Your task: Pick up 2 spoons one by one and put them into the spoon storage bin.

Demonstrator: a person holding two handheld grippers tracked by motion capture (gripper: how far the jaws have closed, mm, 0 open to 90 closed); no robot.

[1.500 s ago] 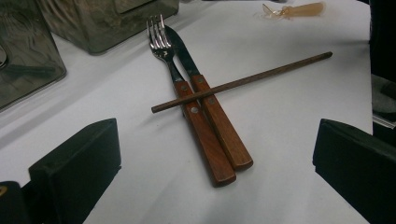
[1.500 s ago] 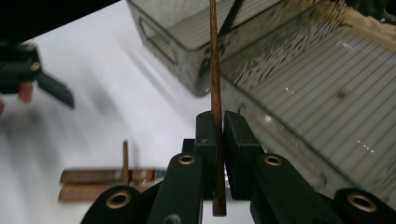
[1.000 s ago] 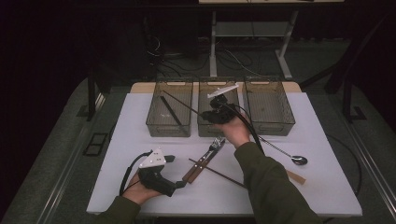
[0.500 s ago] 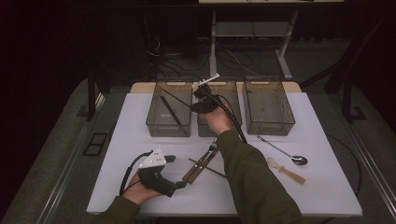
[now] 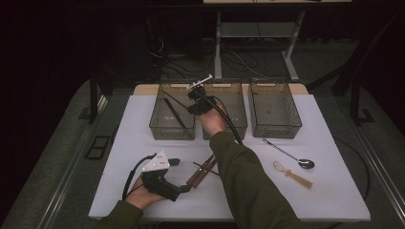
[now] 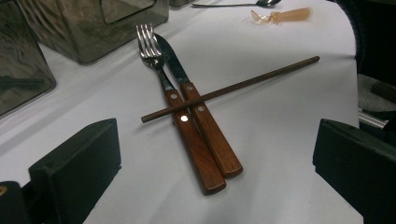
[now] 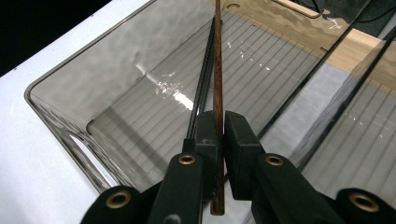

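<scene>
While the right gripper [image 7: 219,135] hangs over the left bin [image 5: 173,112] of three smoked-plastic bins at the far side of the white table [image 5: 334,191], its jaws are clamped tight on a brown wooden chopstick [image 7: 217,70], which runs between the pads and points down the length of the bin. A dark chopstick [image 7: 201,88] already lies on that bin's ribbed floor, just beside the held one as seen from the right gripper view. In the high view the right gripper [image 5: 198,98] sits above the wall shared by the left bin and the middle bin [image 5: 234,112]. Near the front edge, the left gripper [image 5: 165,179] rests low over the table with its jaws spread wide and nothing between them; ahead of it a wooden-handled fork [image 6: 175,107] and knife [image 6: 201,112] lie side by side, touching, with a second brown chopstick [image 6: 243,84] lying across their handles. Farther right lie a metal spoon [image 5: 289,153] and a small translucent spoon [image 5: 291,174], well apart from the bins.
</scene>
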